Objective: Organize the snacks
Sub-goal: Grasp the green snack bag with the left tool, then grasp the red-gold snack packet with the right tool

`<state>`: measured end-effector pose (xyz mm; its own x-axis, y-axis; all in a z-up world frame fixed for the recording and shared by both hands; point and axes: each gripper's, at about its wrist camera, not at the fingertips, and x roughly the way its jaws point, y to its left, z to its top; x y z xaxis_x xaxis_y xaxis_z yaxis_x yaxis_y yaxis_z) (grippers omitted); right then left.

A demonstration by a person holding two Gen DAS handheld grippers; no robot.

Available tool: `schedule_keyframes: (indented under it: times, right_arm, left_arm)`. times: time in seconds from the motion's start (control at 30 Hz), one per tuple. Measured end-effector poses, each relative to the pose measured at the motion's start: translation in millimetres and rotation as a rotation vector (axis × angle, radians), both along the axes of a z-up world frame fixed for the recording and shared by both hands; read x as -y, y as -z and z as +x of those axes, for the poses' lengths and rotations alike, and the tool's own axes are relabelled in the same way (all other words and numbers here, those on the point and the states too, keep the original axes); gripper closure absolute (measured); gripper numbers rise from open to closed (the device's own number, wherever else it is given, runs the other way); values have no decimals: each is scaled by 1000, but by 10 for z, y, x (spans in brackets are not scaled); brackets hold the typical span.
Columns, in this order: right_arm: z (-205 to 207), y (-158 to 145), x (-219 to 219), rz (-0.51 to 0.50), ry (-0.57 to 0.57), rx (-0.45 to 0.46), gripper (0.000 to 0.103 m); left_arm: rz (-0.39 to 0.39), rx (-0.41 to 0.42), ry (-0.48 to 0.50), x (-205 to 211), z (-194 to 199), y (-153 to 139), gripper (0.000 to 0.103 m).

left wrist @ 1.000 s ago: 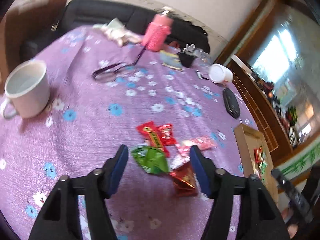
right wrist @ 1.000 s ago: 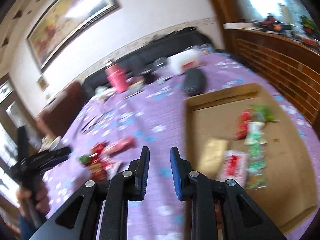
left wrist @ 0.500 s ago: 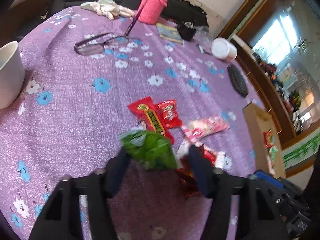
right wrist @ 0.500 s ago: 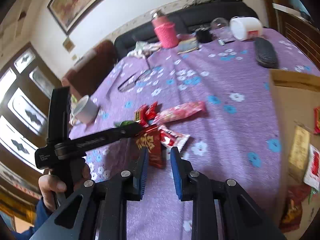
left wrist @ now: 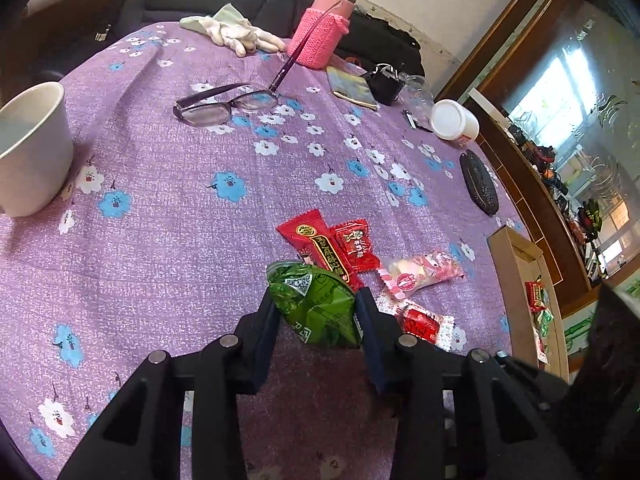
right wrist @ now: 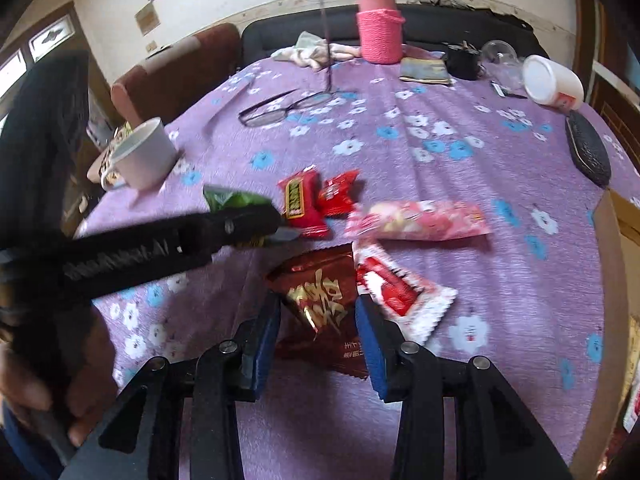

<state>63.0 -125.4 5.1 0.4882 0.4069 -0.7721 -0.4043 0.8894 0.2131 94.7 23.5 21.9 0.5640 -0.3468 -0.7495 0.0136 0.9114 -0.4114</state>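
- Left wrist view: left gripper (left wrist: 316, 312) closed on a crinkly green foil snack packet (left wrist: 316, 306), its jaws having just been closing, blue pads pressing both sides of the packet.
- Packet held at the near edge of a small cluster of snacks on the desk (left wrist: 160, 216), draped in a purple cloth with blue and white flowers.
- Just beyond the packet: a long red wrapper with gold lettering (left wrist: 318, 248), a smaller red sachet (left wrist: 356, 244) beside it, a pink and white sweet bag (left wrist: 416, 276) to the right, a red and white wrapper (left wrist: 420, 322) nearer the right finger.
- Open cardboard box (left wrist: 516, 248) at the right edge of the desk, a few snacks already inside; judged the destination.
- Step in hand, as a judgement: pick-up of the green packet secured; next, a lift clear of the pile and a carry across to the box.
- Right wrist view: right gripper (right wrist: 318, 330) with jaws apart, having just been opening, straddling a dark red foil pouch with gold characters (right wrist: 320, 304) lying flat on the desk; pads beside its edges, not yet pressing.
- Left gripper's black arm crossing the left of this view, green packet at its tip, well to the left of the pouch.
- Next for the right side, likely: lower slightly, close on the pouch, avoid catching the red and white wrapper touching its right edge.
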Motion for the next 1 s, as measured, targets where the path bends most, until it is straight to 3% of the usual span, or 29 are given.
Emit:
schedule_keyframes:
  times: [0.13,0.33,0.43,0.57,0.67,1.0]
  right_arm:
    - [-93,3,-33,-27,4,63,72]
    - [-87,2,123,53,14,59,77]
    - [-85,-40,176,87,19,66,84]
    - [-85,-103,325,152,40,68,90]
    - [-80,-161,432,192,55,73,95]
    - [-57,-225,608,246,107,76,95]
  left_arm:
    - [9,-12,0,14,14,24,66]
    - [38,-21,8,72,29,67,61]
    - [60,-20,18,118,33,91,60]
    - [99,17,21,172,-3,65,67]
    - [79,22,18,161,-14,65,67]
    - [53,84,29,204,-94,-67,68]
